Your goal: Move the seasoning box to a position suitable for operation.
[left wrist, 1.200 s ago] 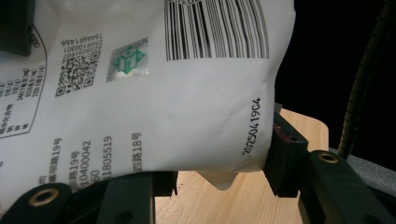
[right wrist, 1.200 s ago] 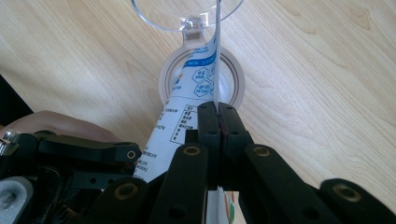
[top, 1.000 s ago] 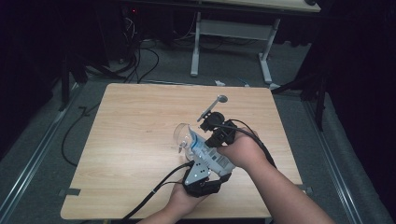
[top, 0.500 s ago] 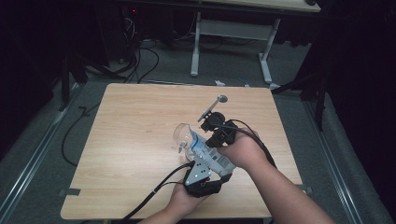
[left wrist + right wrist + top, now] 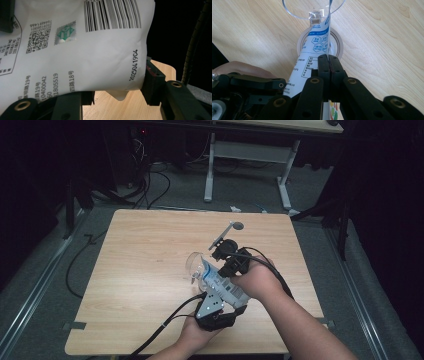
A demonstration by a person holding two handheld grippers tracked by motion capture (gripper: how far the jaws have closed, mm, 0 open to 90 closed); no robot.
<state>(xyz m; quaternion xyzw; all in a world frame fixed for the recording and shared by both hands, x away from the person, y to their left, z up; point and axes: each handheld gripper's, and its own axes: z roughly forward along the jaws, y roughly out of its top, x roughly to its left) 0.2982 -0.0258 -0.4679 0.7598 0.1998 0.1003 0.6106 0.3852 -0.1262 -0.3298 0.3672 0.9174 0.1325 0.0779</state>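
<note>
So you've got a light wooden table with pretty much everything bunched up on its right half, near side of the middle.

Biggest thing in play is the white printed bag, the soft pouch with blue print on one face and a barcode and QR code on the other. It's lifted off the wood between your two grippers, tilted so its far end points toward the clear wine glass.

Your left gripper comes in from the near edge and has the near, fat part of the bag across its jaws. In the left gripper view the bag fills the space between them, the right pad pressed into its edge, so the jaws are part-way spread and pinching the pouch.

Your right gripper sits just past it on the far side. In the right gripper view its jaws are pressed together on the thin top edge of the bag, nipping the seam flat.

The glass stands upright just beyond that edge, with its round foot on the wood behind the bag.

Smallest bit: a little grey round-headed piece lying on the table farther back.
</note>
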